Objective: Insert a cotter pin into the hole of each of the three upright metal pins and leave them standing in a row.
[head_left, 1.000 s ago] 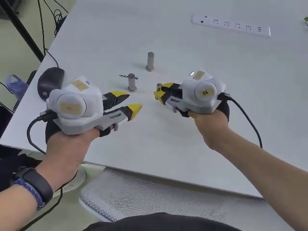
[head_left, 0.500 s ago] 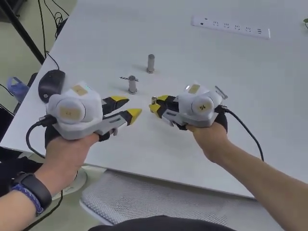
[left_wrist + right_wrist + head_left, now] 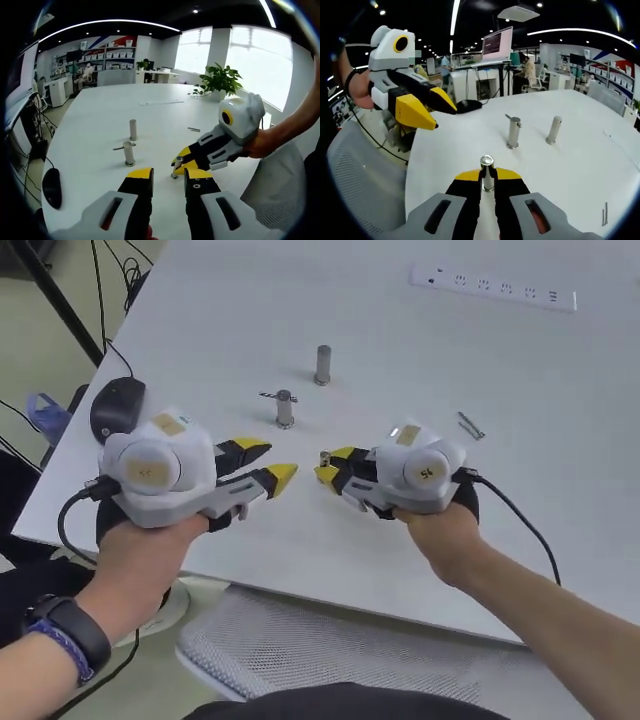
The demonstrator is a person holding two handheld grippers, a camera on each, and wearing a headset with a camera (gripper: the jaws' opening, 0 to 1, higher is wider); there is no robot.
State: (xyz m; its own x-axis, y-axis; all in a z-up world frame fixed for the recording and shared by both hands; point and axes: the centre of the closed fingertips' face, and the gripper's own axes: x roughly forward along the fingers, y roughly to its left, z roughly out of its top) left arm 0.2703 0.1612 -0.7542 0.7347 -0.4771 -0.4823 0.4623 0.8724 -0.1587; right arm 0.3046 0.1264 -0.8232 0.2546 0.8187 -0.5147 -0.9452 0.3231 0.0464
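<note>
**A:** How far along are we? Head view first.

**B:** About a third done, I judge. On the table (image 3: 200,300) two metal pins stand upright. The far pin (image 3: 323,365) is bare, and the near pin (image 3: 285,408) has a fitted cotter pin (image 3: 270,396) through its hole. My right claw (image 3: 330,464) pinches the third pin (image 3: 326,457) low over the table, and I cannot tell whether it touches. My left claw (image 3: 272,460) is spread and empty. A loose cotter pin (image 3: 470,425) lies well off to the right.

**A:** And the left gripper view?

**B:** I get the same count: three metal pins and two cotter pins. The left claw's jaws stand apart with nothing between them, and they face the right claw.

**A:** Right gripper view?

**B:** The third pin (image 3: 486,162) sits upright, clamped between the jaws. Two pins are left to fit, and the third has yet to join the row.
</note>
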